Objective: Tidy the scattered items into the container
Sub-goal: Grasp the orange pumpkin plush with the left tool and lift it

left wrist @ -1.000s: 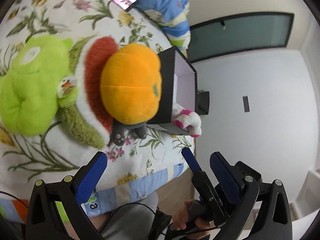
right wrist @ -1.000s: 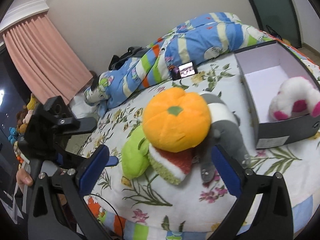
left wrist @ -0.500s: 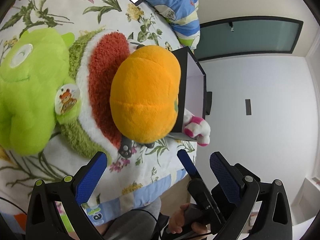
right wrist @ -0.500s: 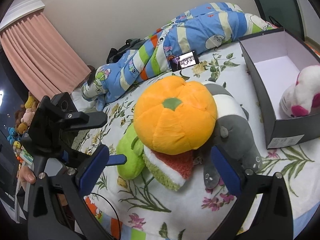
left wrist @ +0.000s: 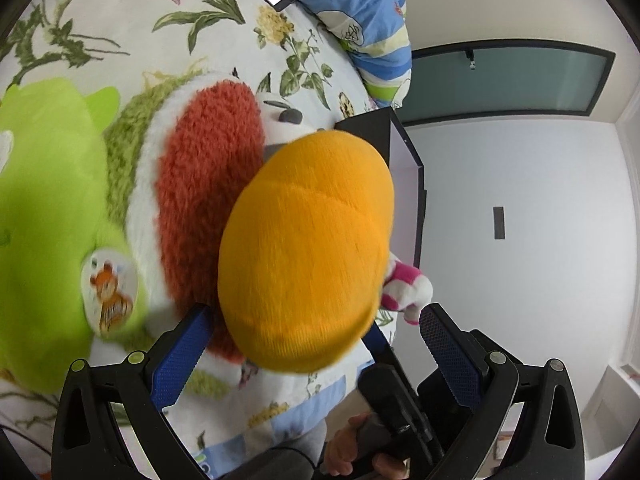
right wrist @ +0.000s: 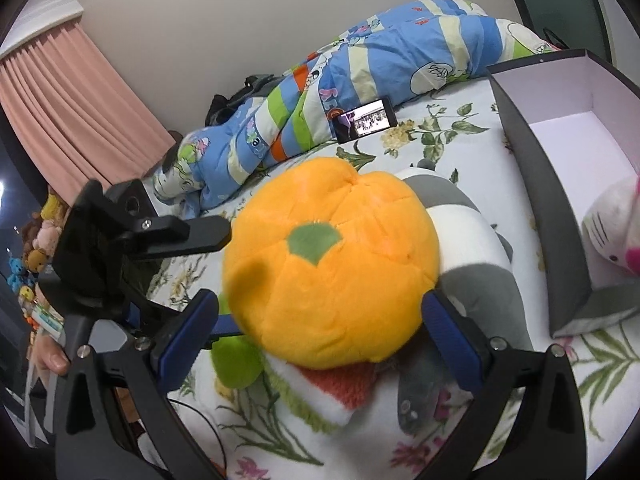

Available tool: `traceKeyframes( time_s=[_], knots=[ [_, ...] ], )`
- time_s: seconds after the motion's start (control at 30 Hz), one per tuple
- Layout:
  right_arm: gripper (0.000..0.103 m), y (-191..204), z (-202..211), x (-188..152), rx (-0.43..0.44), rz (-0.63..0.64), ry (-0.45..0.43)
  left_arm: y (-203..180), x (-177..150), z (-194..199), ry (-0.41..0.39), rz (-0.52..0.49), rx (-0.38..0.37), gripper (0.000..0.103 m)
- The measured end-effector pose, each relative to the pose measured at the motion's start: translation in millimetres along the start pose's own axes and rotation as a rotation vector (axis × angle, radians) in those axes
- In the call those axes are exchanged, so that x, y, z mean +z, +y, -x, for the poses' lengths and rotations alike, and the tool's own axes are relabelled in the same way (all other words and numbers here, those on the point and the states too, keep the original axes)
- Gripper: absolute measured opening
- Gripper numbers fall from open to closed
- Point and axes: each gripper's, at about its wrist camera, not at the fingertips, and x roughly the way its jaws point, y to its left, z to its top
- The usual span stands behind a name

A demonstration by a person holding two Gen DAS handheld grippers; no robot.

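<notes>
Jaws of both grippers stood wide apart, the right gripper [right wrist: 320, 322] flanking the orange plush [right wrist: 332, 264] without squeezing it, the left gripper [left wrist: 316, 354] at its other side holding nothing. Beneath lay the bed [right wrist: 420, 140], then the box [right wrist: 540, 184] just beside, a green plush [left wrist: 48, 208], a watermelon plush [left wrist: 200, 204], and a white-pink plush [right wrist: 612, 224] inside the box.

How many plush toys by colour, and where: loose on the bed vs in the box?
Orange pumpkin plush: 1, loose
Green plush: 1, loose
Watermelon-slice plush: 1, loose
Grey-and-white plush: 1, loose
White-and-pink plush: 1, in the box
Total: 5
</notes>
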Motion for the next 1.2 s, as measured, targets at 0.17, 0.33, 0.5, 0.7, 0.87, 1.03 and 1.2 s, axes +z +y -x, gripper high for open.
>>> traceKeyframes(
  time_s=[0.17,0.33,0.5,0.7,0.87,1.03,1.2],
  knots=[
    [0.103,-0.6,-15.5,3.6,-0.032,0.037,0.015,2.1,11.3,-8.3,0.011,0.009,-0.025,0.102],
    [0.103,-4.1,-30.3,10.4,-0.025,0.052,0.031,3.5,22.1,-18.1,0.008,0.021,-0.031,0.102],
    [0.103,-6.0,-37.5,14.0,-0.015,0.042,0.016,4.8,24.4,-22.2,-0.008,0.003,-0.046,0.102],
    [0.097,14.1,-29.8,6.9,-0.030,0.122,-0.021,-7.8,9.7,-7.8,-0.080,-0.144,-0.020,0.102],
    [0.091,30.0,-13.7,3.1,-0.001,0.142,-0.034,-15.9,-0.5,16.1,-0.130,-0.171,-0.024,0.102],
    [0.091,45.2,3.3,0.9,0.011,0.147,-0.050,-29.0,-15.5,33.5,-0.141,-0.194,-0.019,0.102],
    [0.091,61.5,26.6,-1.3,0.015,0.167,-0.080,-45.8,-31.1,48.7,-0.154,-0.219,-0.028,0.102]
  ],
)
